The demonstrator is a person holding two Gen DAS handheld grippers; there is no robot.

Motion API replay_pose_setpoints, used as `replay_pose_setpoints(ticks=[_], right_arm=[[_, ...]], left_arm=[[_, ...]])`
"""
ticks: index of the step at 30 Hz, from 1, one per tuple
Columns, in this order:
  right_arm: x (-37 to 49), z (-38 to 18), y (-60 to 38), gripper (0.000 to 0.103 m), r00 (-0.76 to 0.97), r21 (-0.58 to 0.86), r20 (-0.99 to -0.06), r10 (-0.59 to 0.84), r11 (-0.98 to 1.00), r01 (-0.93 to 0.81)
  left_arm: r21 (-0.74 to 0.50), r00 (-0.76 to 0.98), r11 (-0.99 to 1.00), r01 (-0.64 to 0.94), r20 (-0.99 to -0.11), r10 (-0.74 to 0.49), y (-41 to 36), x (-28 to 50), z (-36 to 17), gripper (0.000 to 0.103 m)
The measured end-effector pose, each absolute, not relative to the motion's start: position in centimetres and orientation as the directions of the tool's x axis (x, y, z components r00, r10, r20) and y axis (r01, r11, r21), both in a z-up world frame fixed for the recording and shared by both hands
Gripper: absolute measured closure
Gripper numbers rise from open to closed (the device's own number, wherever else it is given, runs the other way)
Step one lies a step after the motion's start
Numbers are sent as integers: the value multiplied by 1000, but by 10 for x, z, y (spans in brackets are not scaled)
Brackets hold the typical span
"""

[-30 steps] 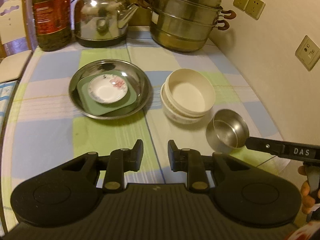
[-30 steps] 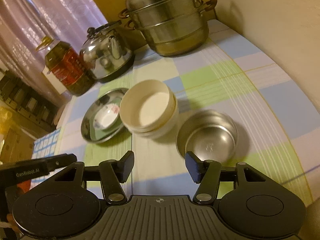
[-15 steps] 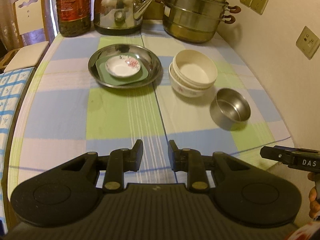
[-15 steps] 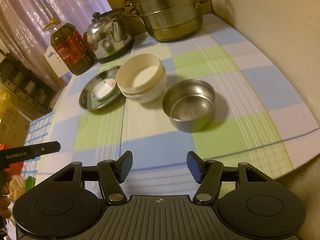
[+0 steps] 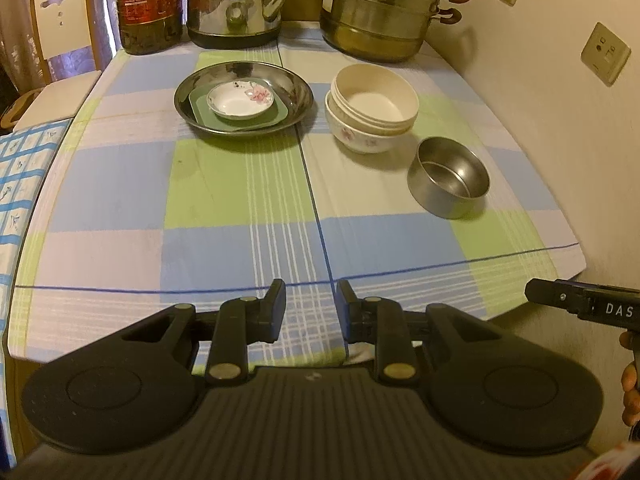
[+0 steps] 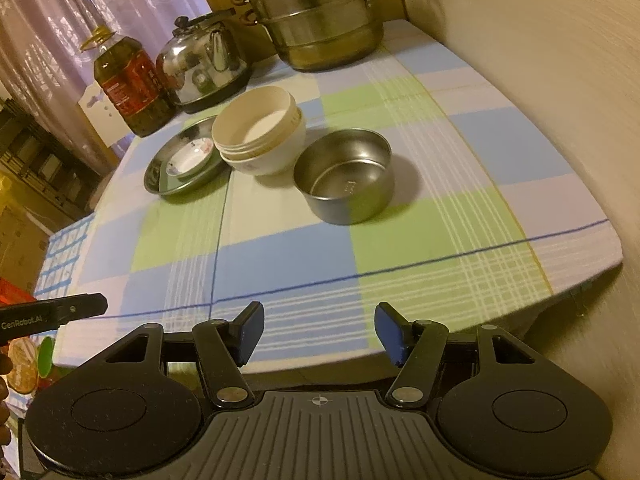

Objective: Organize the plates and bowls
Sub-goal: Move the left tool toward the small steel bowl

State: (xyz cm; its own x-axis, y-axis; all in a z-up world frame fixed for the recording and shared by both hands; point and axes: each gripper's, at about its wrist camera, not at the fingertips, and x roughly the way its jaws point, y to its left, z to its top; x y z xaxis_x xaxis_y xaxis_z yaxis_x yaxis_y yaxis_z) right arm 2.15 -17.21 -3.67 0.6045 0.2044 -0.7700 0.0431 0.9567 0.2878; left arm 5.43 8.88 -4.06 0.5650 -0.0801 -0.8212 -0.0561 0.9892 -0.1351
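1. The left gripper (image 5: 310, 304) hangs over the near edge of the table (image 5: 120, 200), its jaws narrowly parted with nothing but tablecloth between them.
2. The right gripper (image 6: 320, 330) hangs just off the near edge toward the right corner, its jaws fairly wide and empty; its blue pads (image 6: 388, 330) touch nothing.
3. Each gripper shows in the other's view as a black finger at the frame edge, and part of a hand (image 5: 630, 392) appears beside the left wrist view's right border.
4. A steel plate (image 5: 296, 92) lies past the middle of the table, left of the centre seam; a green square dish (image 5: 276, 114) sits in it, and a small white saucer (image 5: 240, 100) with a pink flower sits on that.
5. Just right of the plate, a stack of cream bowls (image 5: 372, 108) stands nested; how many are in it is hard to tell, perhaps three.
6. A steel bowl (image 5: 448, 178) stands upright nearer the right edge, near the stack but apart from it.
7. Along the far edge stand an oil bottle (image 5: 146, 4) at the left, a steel kettle (image 5: 236, 4) in the middle and a tiered steamer pot (image 5: 380, 12) toward the right corner by the wall (image 5: 540, 100).
8. A chair (image 5: 60, 28) stands beyond the table's left edge.
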Motion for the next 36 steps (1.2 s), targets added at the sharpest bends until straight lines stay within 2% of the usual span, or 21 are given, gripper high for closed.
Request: replay_pose_setpoints(ticks=[20,36], right_arm=[[22,-43,-202,41,604,288,-781,160,950,121],[70,-52,-225,41,624,258,-777,85,947,193]], left_arm=[[-91,567,993,71,-816,-115,48,82,-39,77],[-193,570,970,146,-785,-242,30,157,-63,77]])
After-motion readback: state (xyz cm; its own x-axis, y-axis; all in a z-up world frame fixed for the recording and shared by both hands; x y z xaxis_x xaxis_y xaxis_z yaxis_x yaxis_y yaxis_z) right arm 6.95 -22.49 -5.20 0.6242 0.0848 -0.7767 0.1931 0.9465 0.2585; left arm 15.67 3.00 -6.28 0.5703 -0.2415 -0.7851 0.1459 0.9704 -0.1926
